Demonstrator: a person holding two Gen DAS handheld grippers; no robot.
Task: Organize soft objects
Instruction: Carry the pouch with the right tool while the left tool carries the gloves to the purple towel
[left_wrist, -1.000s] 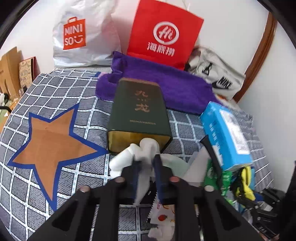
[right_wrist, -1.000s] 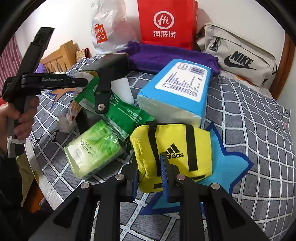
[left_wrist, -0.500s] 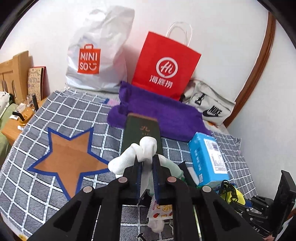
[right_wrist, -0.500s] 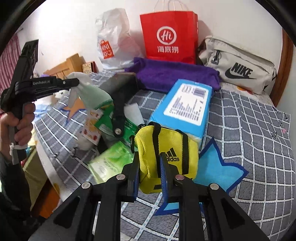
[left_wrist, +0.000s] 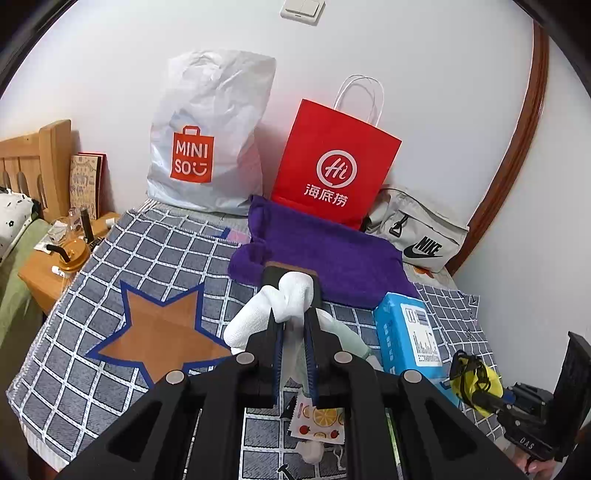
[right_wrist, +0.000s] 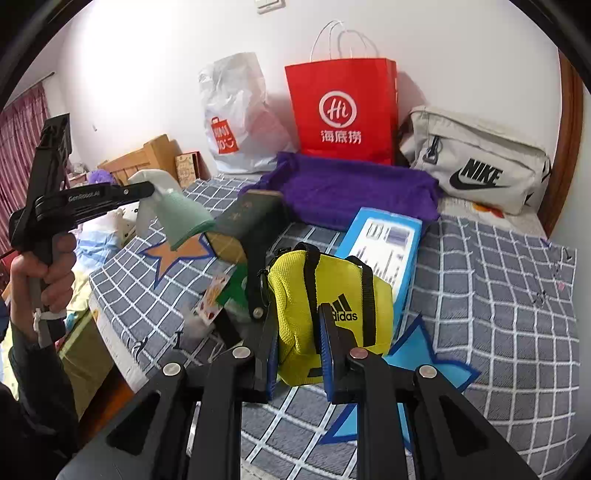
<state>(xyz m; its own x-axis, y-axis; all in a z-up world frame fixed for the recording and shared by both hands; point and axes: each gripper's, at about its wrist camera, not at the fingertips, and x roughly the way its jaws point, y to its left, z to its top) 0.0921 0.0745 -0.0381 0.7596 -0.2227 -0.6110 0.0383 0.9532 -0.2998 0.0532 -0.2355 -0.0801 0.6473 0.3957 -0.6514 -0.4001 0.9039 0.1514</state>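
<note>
My left gripper (left_wrist: 294, 321) is shut on a white and pale green sock bundle (left_wrist: 291, 299) and holds it up above the checked blanket (left_wrist: 155, 243). The same bundle shows in the right wrist view (right_wrist: 177, 214), hanging from the left gripper (right_wrist: 147, 190). My right gripper (right_wrist: 297, 317) is shut on a small yellow adidas bag (right_wrist: 325, 299), lifted above the blanket over a blue star patch (right_wrist: 424, 354). An orange star patch (left_wrist: 162, 332) lies to the left.
A purple towel (left_wrist: 332, 254), a red paper bag (left_wrist: 336, 162), a white Miniso bag (left_wrist: 207, 136) and a grey Nike pouch (left_wrist: 417, 236) line the wall. A blue tissue pack (left_wrist: 406, 332), a dark green box (right_wrist: 251, 221) and fruit-print packet (left_wrist: 317, 417) lie on the blanket.
Both grippers rose and pulled back from the pile. The sock bundle and the yellow bag came up off the blanket with them.
</note>
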